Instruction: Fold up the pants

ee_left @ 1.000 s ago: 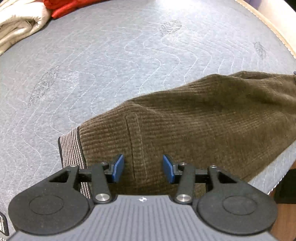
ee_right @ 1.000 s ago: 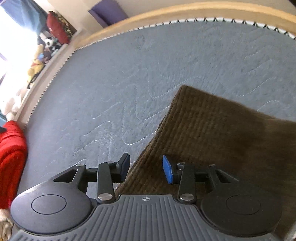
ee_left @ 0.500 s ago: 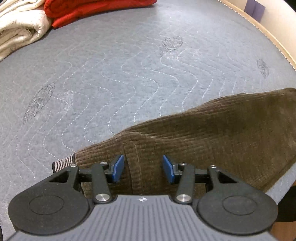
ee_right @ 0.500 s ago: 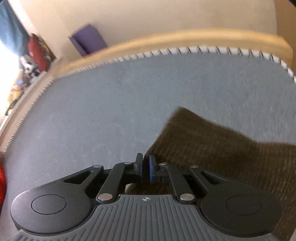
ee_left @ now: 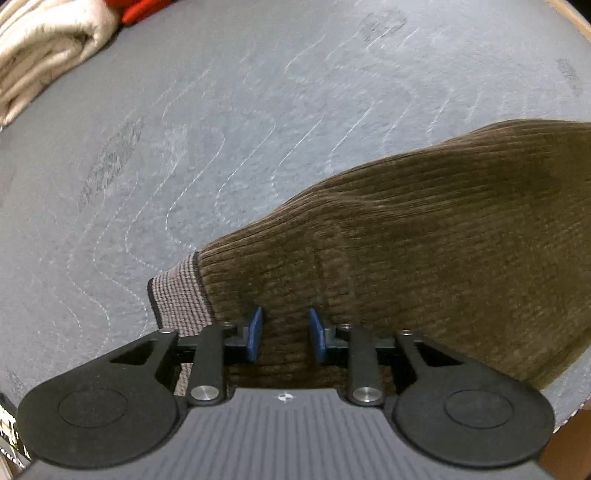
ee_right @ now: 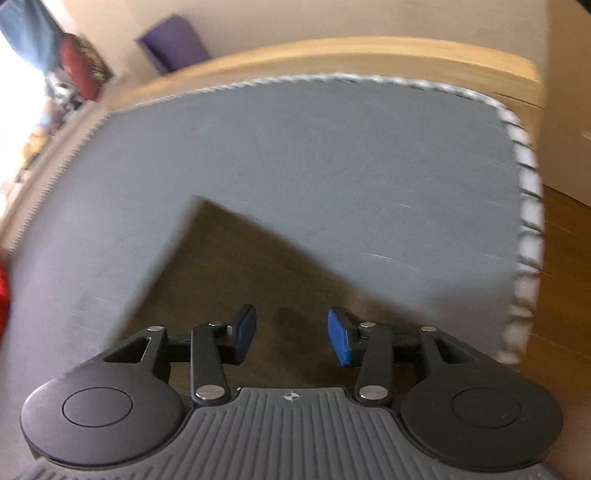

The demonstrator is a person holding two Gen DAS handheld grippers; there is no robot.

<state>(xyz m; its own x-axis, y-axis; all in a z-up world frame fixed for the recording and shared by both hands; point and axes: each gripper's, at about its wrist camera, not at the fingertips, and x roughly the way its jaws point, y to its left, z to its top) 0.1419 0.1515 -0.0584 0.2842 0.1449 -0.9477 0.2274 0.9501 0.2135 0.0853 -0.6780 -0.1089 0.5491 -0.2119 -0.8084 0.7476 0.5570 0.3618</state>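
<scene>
Brown corduroy pants [ee_left: 424,240] lie on the grey quilted mattress [ee_left: 258,129], the striped waistband lining [ee_left: 177,295] turned out at the left corner. My left gripper [ee_left: 284,339] points steeply down at the waist. Its jaws are closing with a ridge of corduroy between the blue pads, and a gap still shows. In the blurred right wrist view a pointed corner of the pants [ee_right: 221,266] lies flat on the mattress [ee_right: 332,166]. My right gripper [ee_right: 291,332] hovers over it with jaws opening, and nothing is pinched between the pads.
A folded beige blanket [ee_left: 44,48] and a red cloth [ee_left: 136,11] lie at the far left of the mattress. The wooden bed frame [ee_right: 332,55] runs behind the mattress's corner. The mattress's piped edge [ee_right: 528,221] drops to wooden floor [ee_right: 569,258] at the right.
My left jaws have narrowed around the waist cloth and sit closer to it. My right gripper pinched the leg's corner shut half a second ago, swung toward the mattress's corner, and now stands apart.
</scene>
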